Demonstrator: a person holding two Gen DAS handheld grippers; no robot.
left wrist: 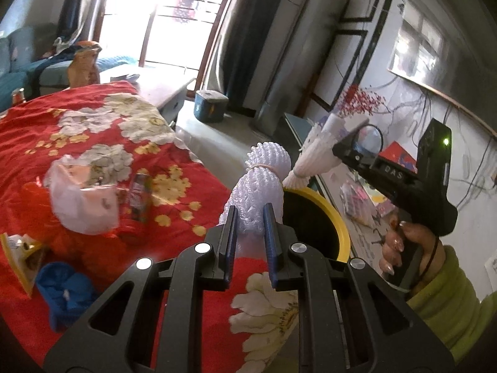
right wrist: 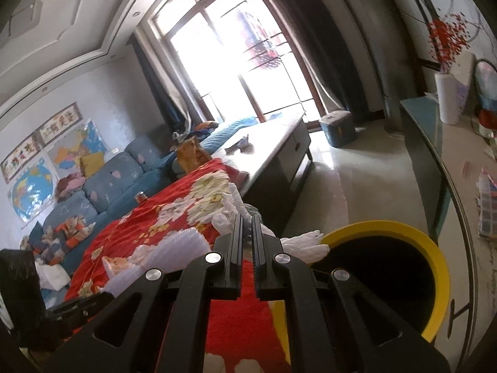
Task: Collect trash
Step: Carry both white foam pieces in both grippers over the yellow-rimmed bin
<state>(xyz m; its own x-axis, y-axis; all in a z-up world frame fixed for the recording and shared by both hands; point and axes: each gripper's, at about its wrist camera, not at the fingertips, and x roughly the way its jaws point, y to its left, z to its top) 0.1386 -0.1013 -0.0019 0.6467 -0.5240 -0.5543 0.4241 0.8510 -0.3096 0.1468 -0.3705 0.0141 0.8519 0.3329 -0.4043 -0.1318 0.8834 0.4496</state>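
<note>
My left gripper (left wrist: 251, 217) is shut on a white foam fruit net (left wrist: 259, 183) tied with a rubber band, held upright at the edge of the red flowered table cover (left wrist: 102, 124), beside the yellow-rimmed black trash bin (left wrist: 316, 217). My right gripper (right wrist: 247, 222) is shut on a second white foam net (right wrist: 234, 205); in the left wrist view this net (left wrist: 313, 155) hangs from it above the bin. The bin (right wrist: 385, 267) sits to the right of the right gripper. On the cover lie a clear plastic bag (left wrist: 80, 199), a small wrapper (left wrist: 139, 195), a blue crumpled item (left wrist: 65, 292) and a yellow packet (left wrist: 21, 258).
A low cabinet (right wrist: 279, 149) stands beyond the table, with a blue bin (right wrist: 337, 127) on the floor near the window. A blue sofa (right wrist: 102, 183) runs along the left. A long side table (right wrist: 456, 168) with a white vase (right wrist: 447, 99) is on the right.
</note>
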